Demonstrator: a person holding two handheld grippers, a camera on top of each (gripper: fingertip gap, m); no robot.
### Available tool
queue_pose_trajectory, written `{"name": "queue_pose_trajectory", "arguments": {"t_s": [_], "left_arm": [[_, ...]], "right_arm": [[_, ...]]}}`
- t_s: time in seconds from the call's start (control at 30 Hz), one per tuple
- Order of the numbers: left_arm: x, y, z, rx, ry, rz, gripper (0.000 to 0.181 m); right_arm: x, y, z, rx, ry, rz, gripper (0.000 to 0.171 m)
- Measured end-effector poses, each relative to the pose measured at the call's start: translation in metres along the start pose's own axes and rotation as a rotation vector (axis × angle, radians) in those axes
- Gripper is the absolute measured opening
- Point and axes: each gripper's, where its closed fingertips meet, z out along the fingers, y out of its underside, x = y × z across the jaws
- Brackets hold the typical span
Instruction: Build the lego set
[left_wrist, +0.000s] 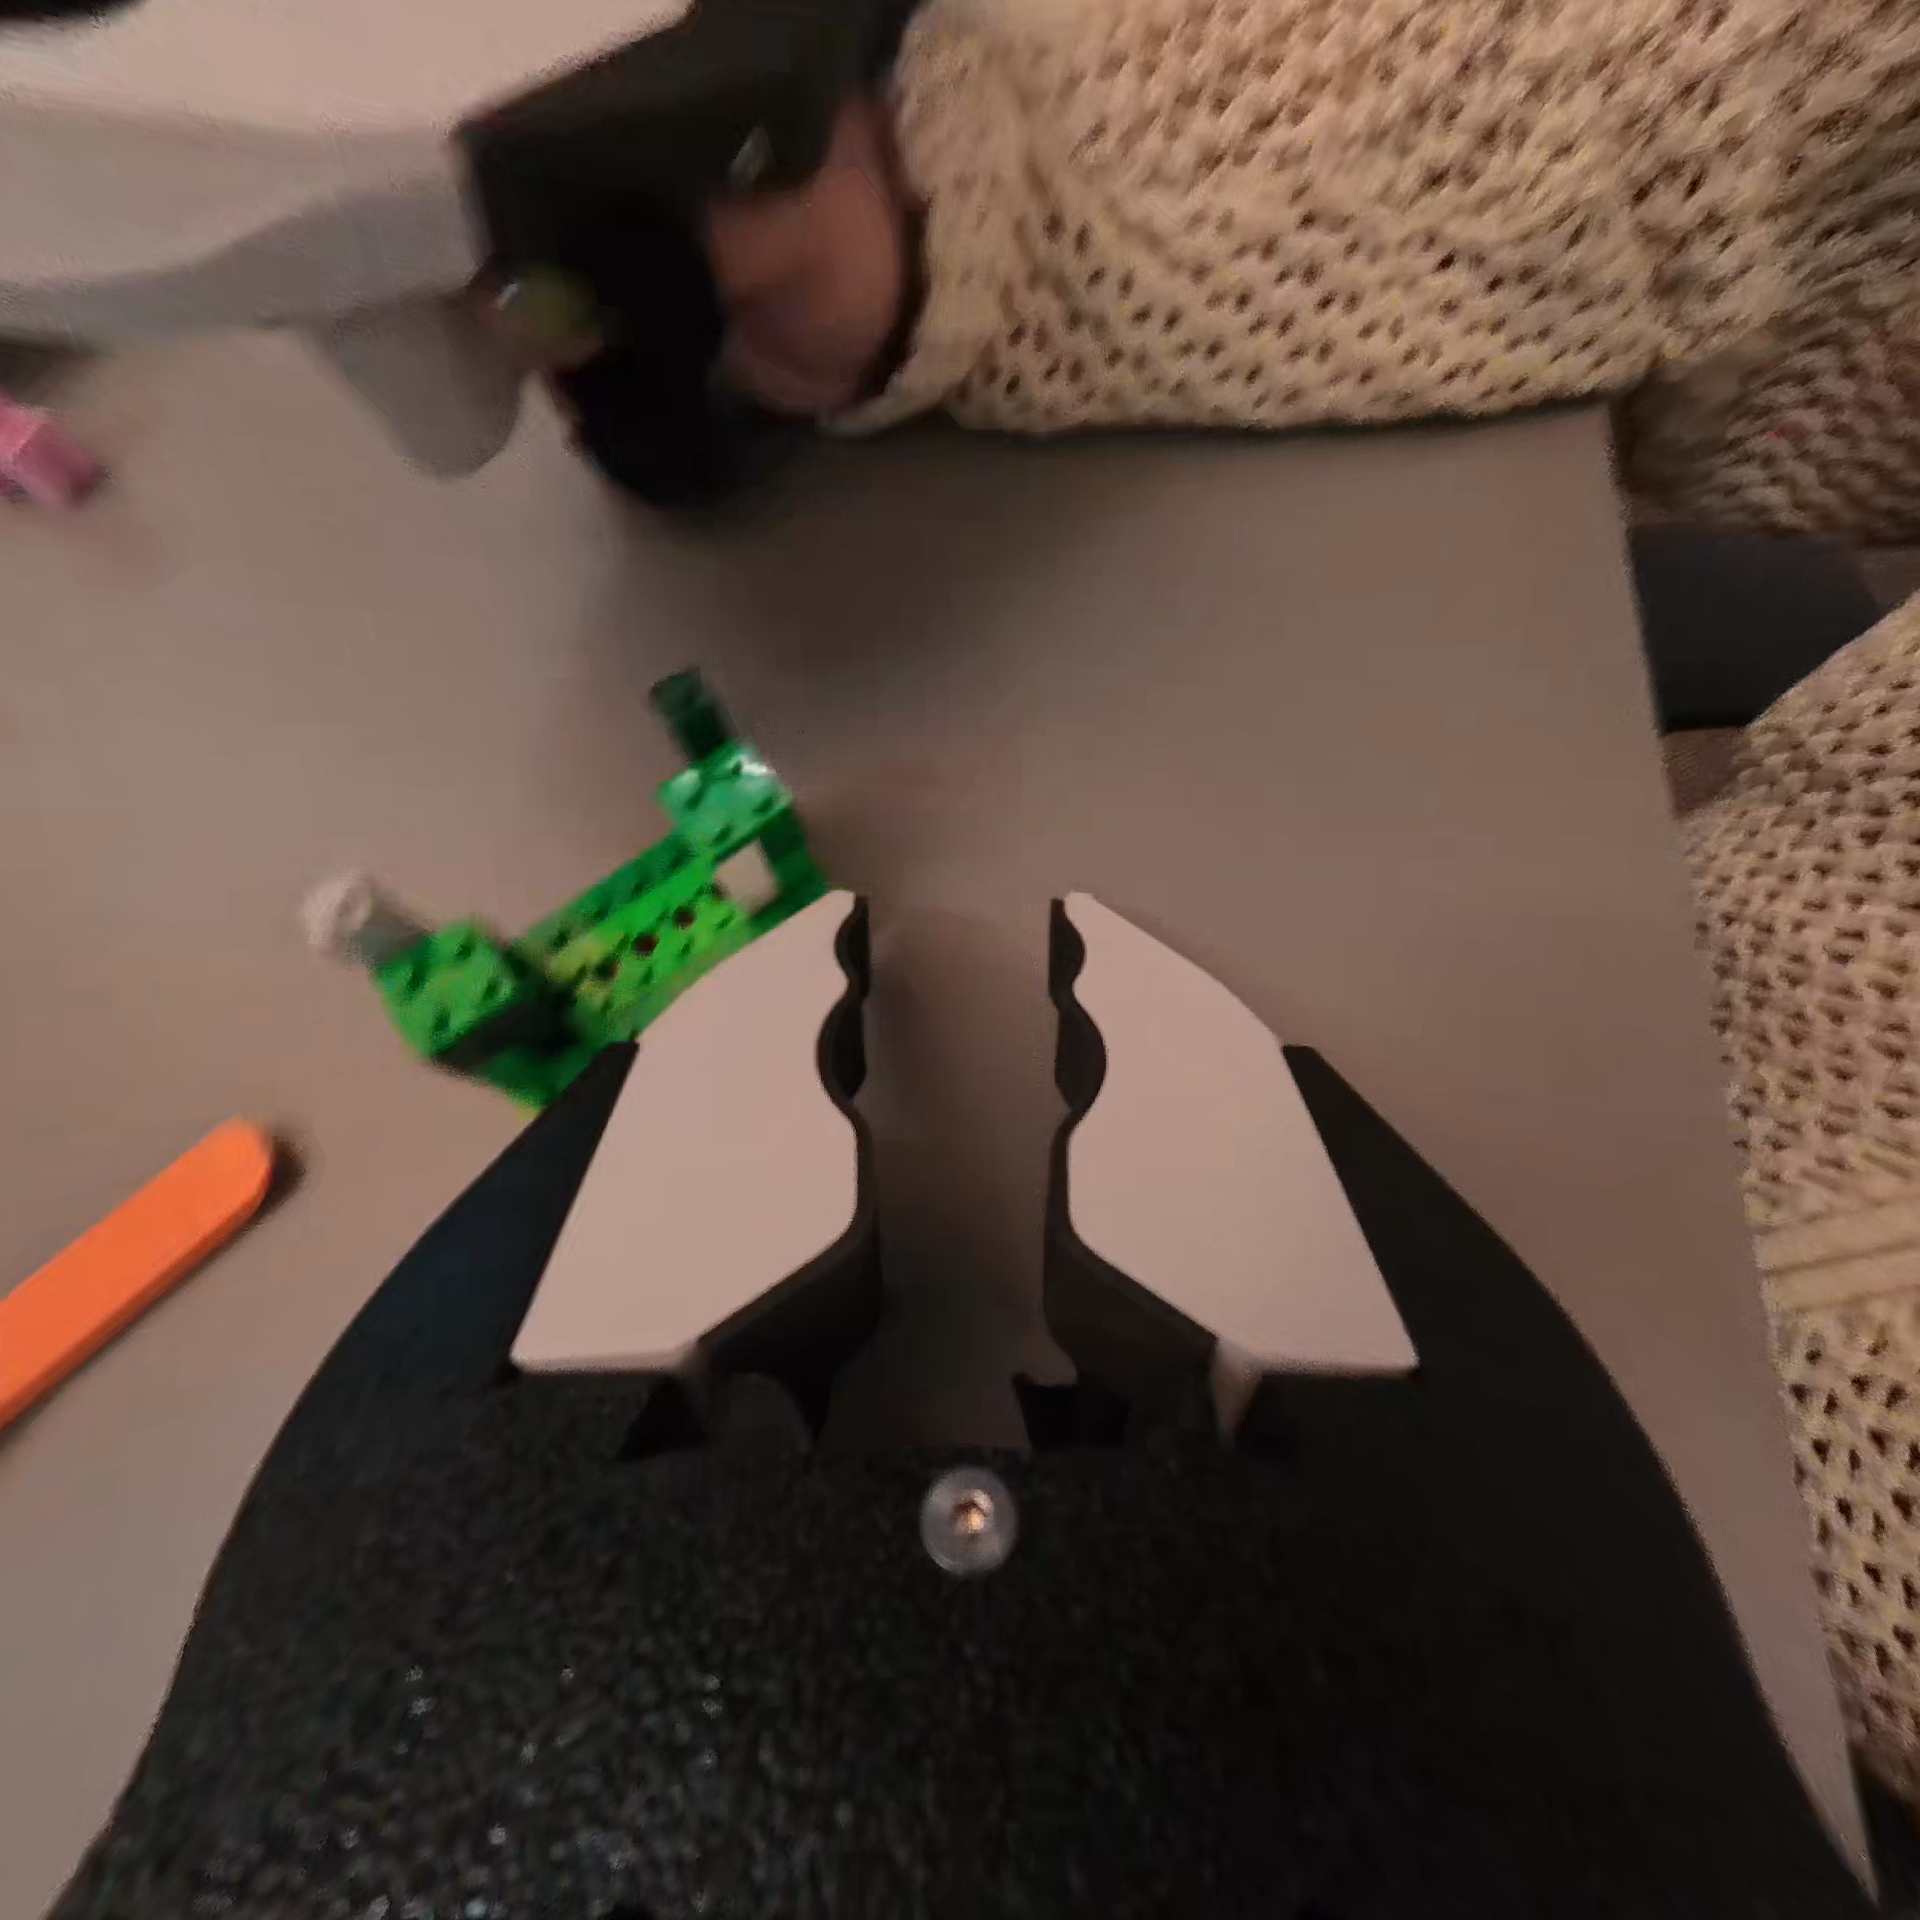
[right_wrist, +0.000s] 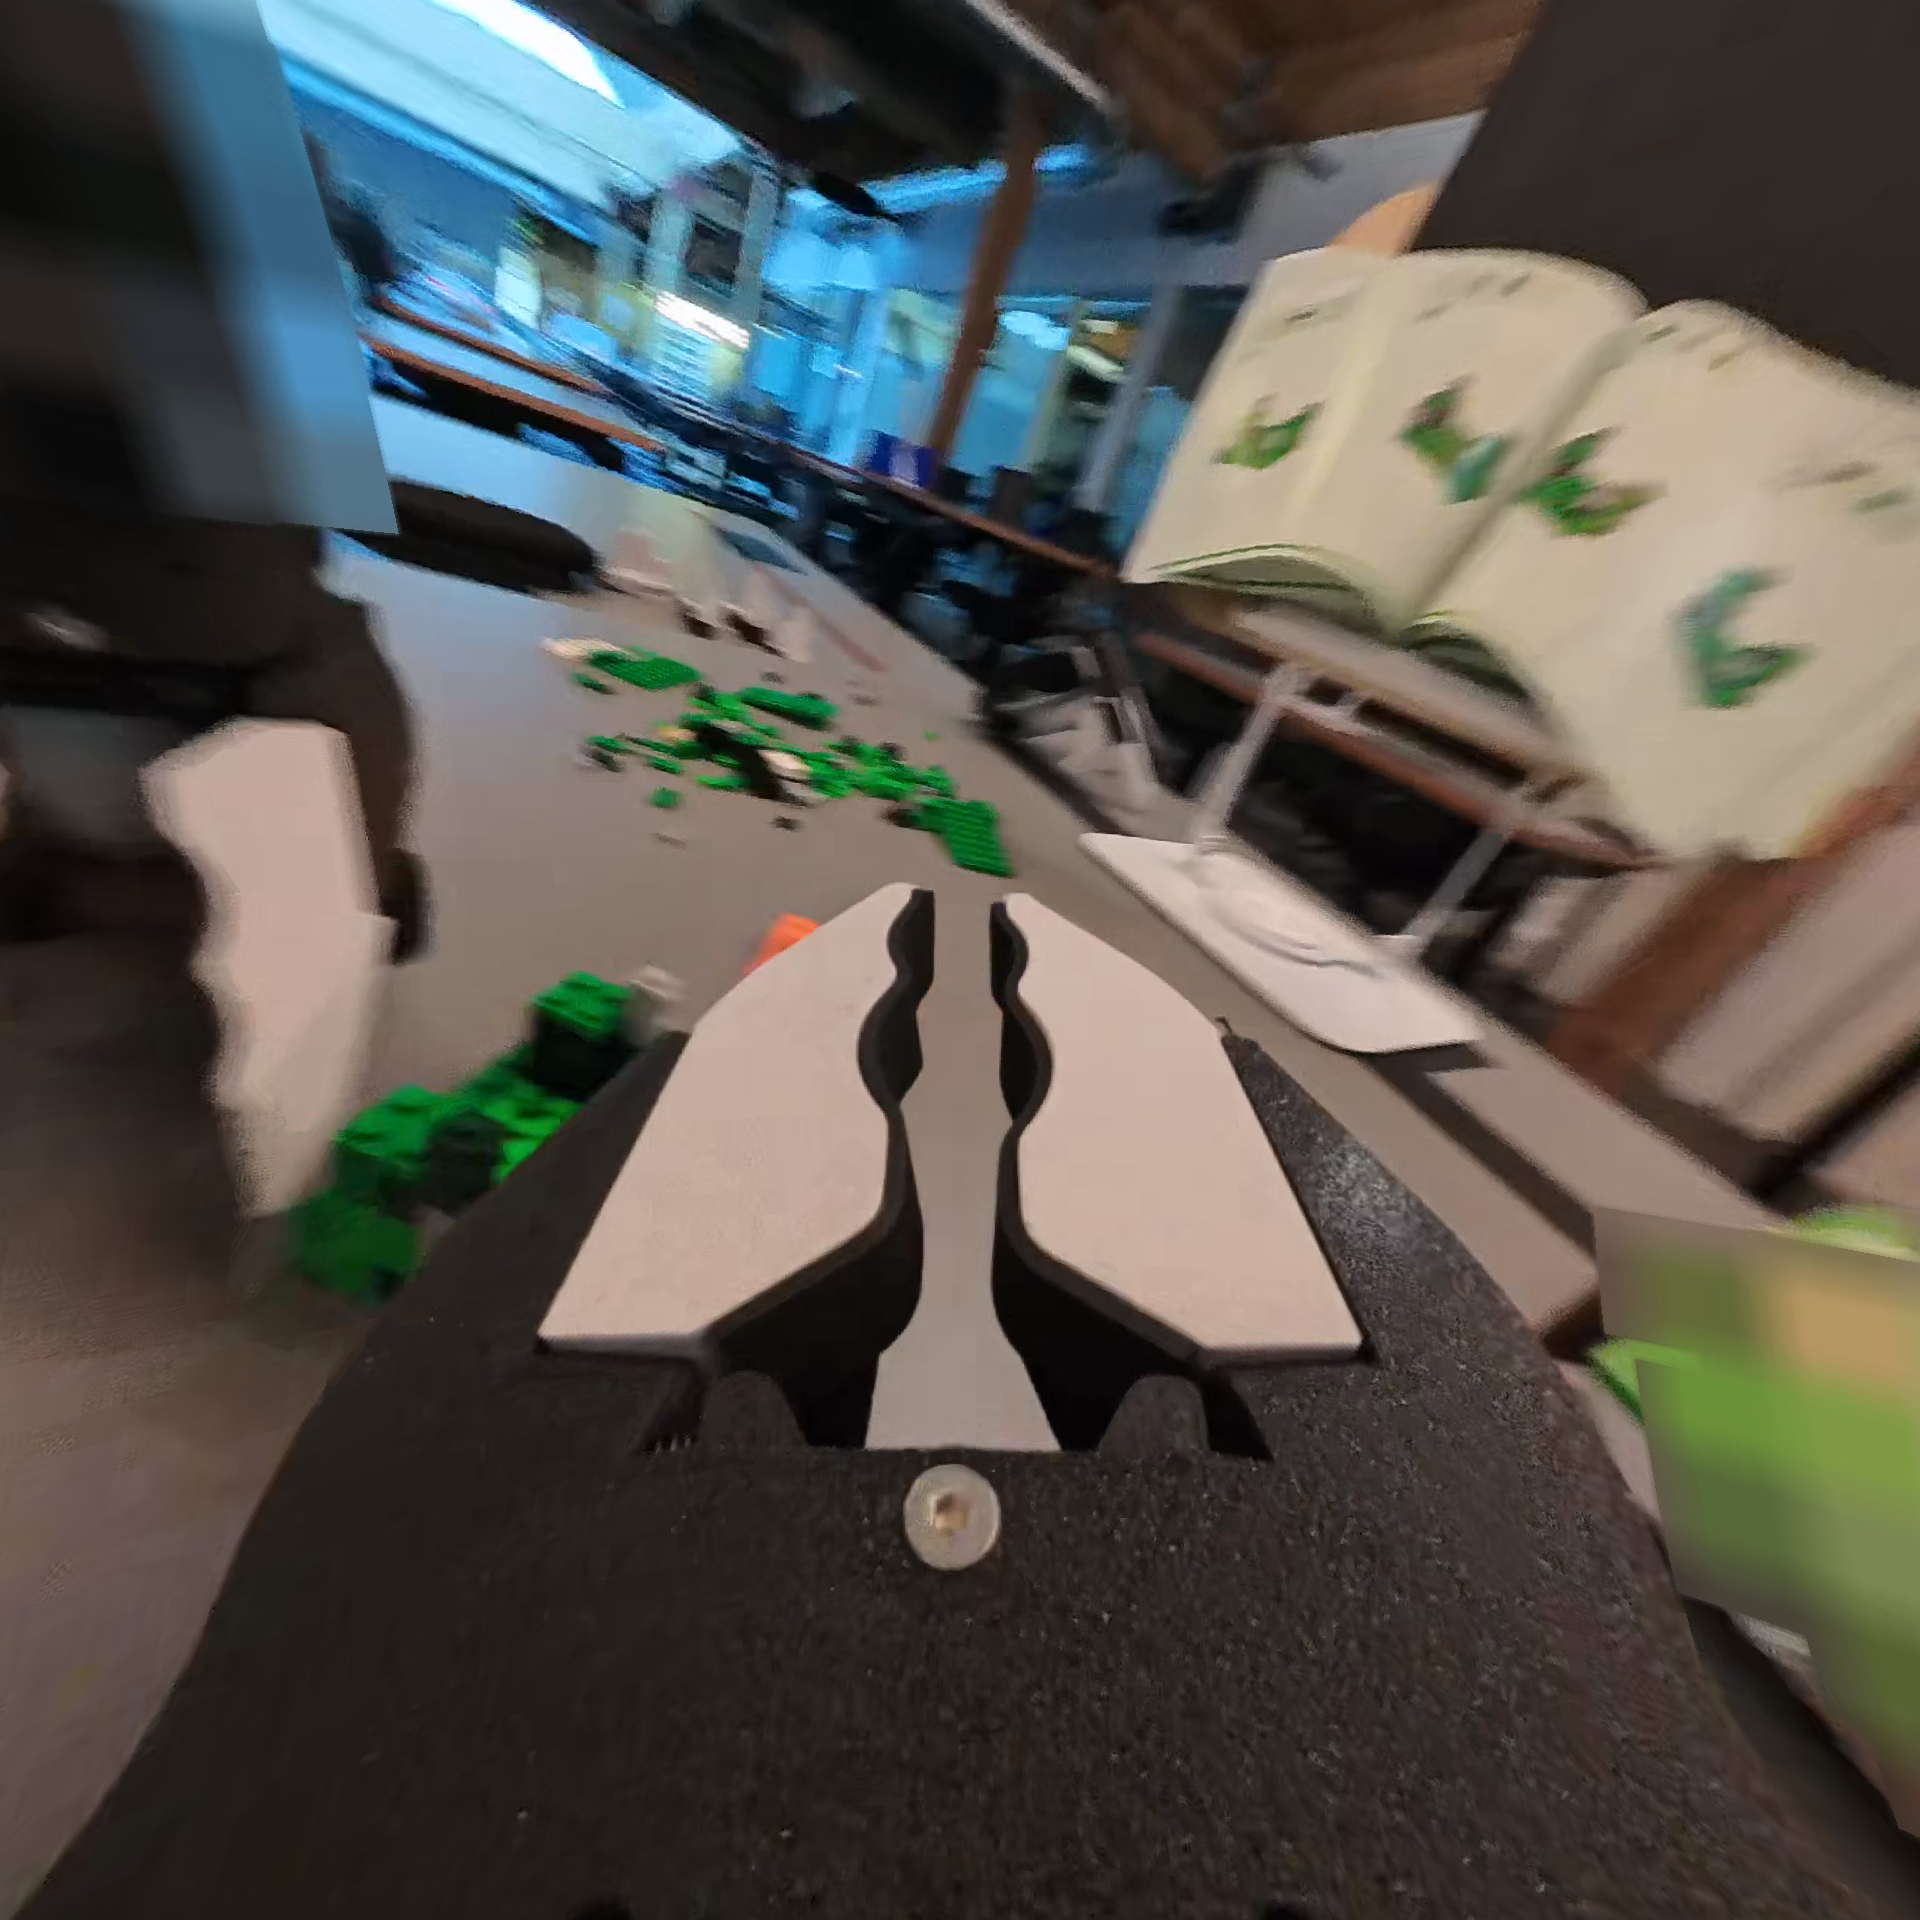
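Note:
A green lego assembly (left_wrist: 613, 935) with a grey peg at one end lies on the grey table (left_wrist: 1247, 727). My left gripper (left_wrist: 956, 914) is open and empty, its tips just right of the assembly and above the table. My right gripper (right_wrist: 958, 904) is empty, its jaws a narrow gap apart. The assembly (right_wrist: 468, 1122) sits low to the right gripper's left. A pile of loose green bricks (right_wrist: 790, 748) lies farther along the table. The right gripper's black body (left_wrist: 644, 260) shows blurred at the top of the left wrist view.
An orange flat tool (left_wrist: 135, 1247) lies left of the assembly. A pink piece (left_wrist: 42, 457) sits at the far left. A cream knitted sleeve (left_wrist: 1351, 208) crosses the table's edge. An open instruction booklet (right_wrist: 1455, 499) stands on a white stand (right_wrist: 1278, 935) at the right. The left gripper's tips are roughly 15 cm from the right gripper's.

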Motion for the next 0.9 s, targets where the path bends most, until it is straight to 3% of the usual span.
{"name": "queue_pose_trajectory", "arguments": {"t_s": [0.03,0.13,0.27,0.4,0.67,0.9], "left_arm": [[0.006,-0.011,0.004,0.042,0.019,0.027,0.033],[0.007,-0.040,-0.005,0.190,-0.061,0.152,0.026],[-0.051,-0.063,-0.082,0.466,-0.598,0.238,0.013],[-0.093,-0.038,-0.147,0.541,-0.988,0.159,0.010],[-0.114,-0.008,-0.166,0.492,-1.159,-0.003,0.018],[-0.128,0.007,-0.163,0.398,-1.200,-0.047,0.024]], "right_arm": [[0.006,0.002,-0.003,-0.017,0.066,-0.078,0.008],[0.015,0.001,-0.012,-0.040,0.188,-0.215,0.003],[0.023,-0.001,-0.026,-0.045,0.275,-0.194,0.000],[0.027,-0.002,-0.034,-0.056,0.341,-0.167,0.000],[0.021,-0.006,-0.046,-0.053,0.379,-0.109,0.000],[0.022,-0.002,-0.044,-0.067,0.367,-0.104,0.000]]}}
